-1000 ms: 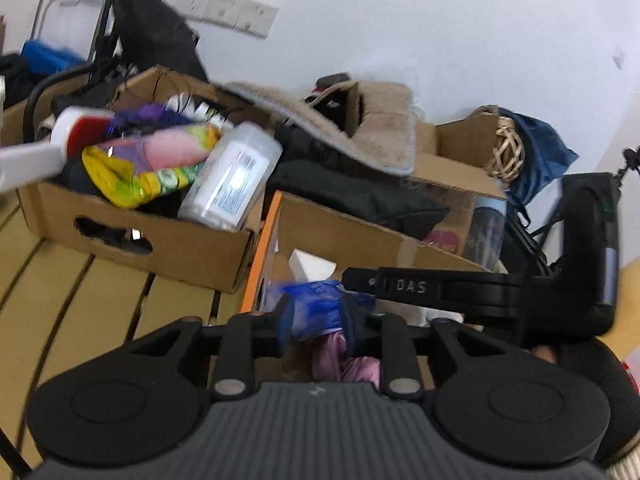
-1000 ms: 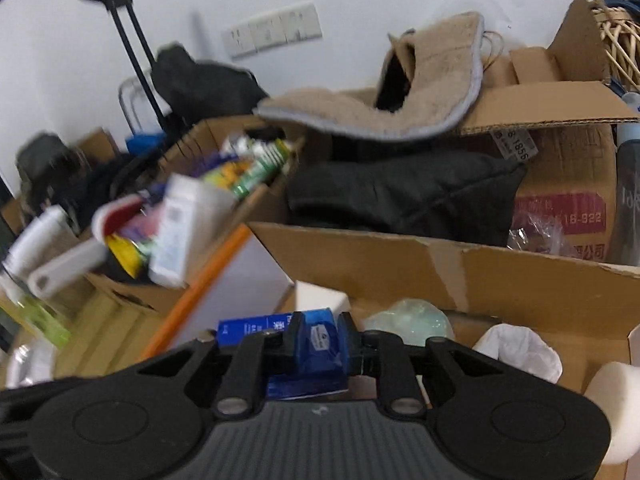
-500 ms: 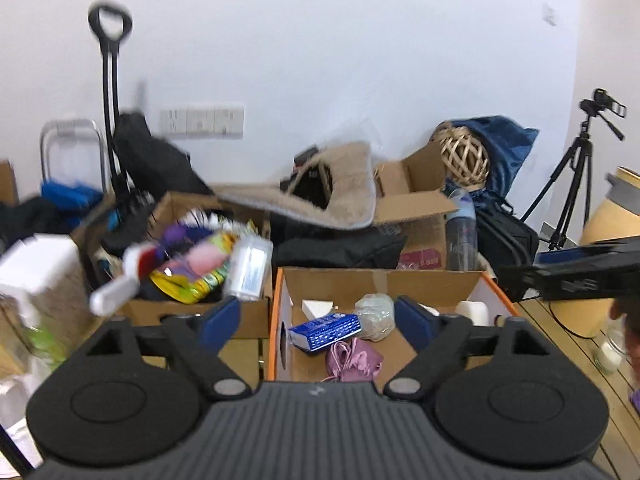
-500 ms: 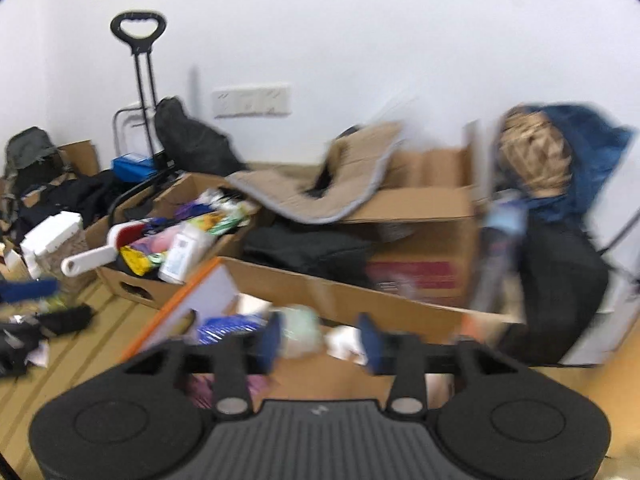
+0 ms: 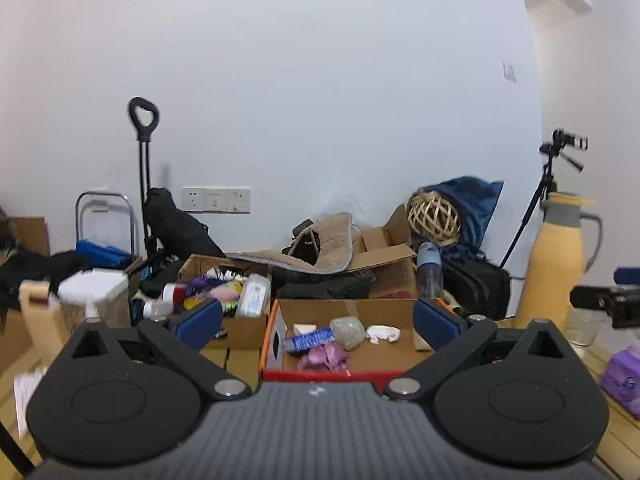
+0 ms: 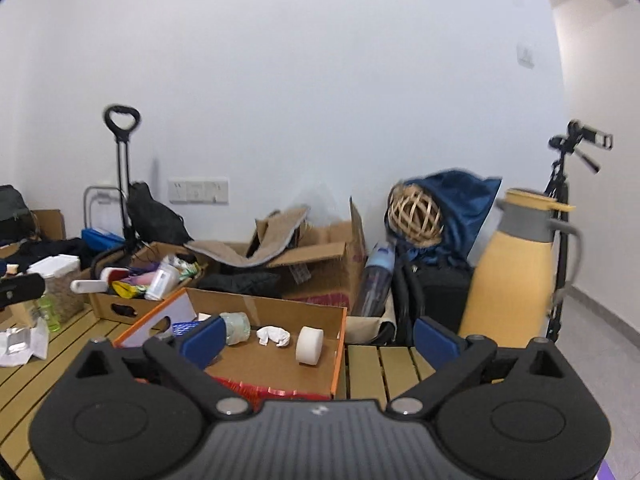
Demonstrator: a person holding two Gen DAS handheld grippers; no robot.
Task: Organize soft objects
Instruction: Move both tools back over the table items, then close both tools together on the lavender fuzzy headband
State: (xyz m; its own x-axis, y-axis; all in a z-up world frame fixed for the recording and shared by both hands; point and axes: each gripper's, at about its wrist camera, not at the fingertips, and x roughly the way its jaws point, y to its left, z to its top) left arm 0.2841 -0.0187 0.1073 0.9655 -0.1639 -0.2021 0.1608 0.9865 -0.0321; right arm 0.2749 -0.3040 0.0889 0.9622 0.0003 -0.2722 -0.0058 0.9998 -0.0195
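Observation:
An open cardboard box with an orange rim stands on the slatted table. It holds a blue packet, a pink cloth, a pale green bundle, a white crumpled cloth and a white roll. The box also shows in the right wrist view. My left gripper is open and empty, held back above the box's near side. My right gripper is open and empty, behind the box's right part.
A second cardboard box full of bottles and packets stands left. Behind are more boxes with a beige mat, a wicker ball and a bottle. A yellow jug stands right. A purple pack lies at far right.
Both grippers let go of the blue packet, opened wide and pulled back and up from the box. The packet now lies in the box.

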